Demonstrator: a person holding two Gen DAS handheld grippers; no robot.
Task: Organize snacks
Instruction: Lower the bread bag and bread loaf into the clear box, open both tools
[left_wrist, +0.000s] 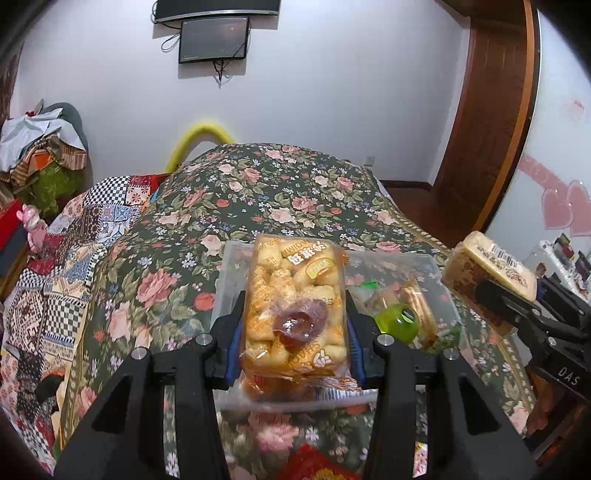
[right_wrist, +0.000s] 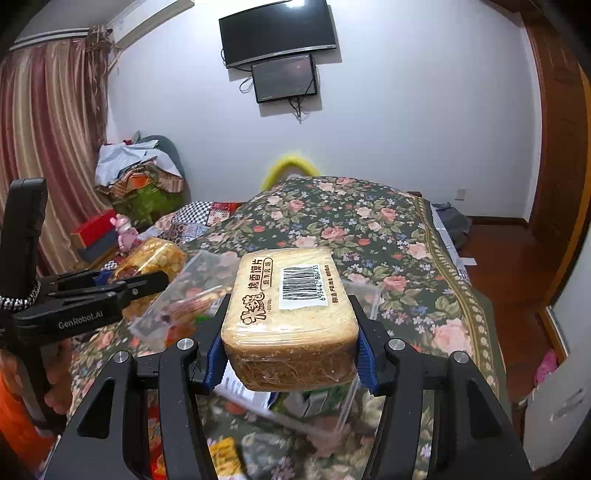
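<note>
floral bedspread (left_wrist: 280, 192) carries a clear bin (left_wrist: 436, 269) near its front edge. left gripper (left_wrist: 293, 332) clamps a bun pack (left_wrist: 295, 295) above the bin. right gripper (right_wrist: 291, 350) clamps a toast pack (right_wrist: 291, 295).

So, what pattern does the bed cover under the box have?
Pink roses on dark green bed cover, clearest in the right wrist view.

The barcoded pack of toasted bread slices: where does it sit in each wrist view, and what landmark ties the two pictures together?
Left wrist view: pack of toasted bread slices at the right edge, held in the right gripper, above the clear plastic bin.
Right wrist view: centre foreground, clamped between the blue pads.
Shared landmark: the two wall screens above the floral bedspread.
</note>
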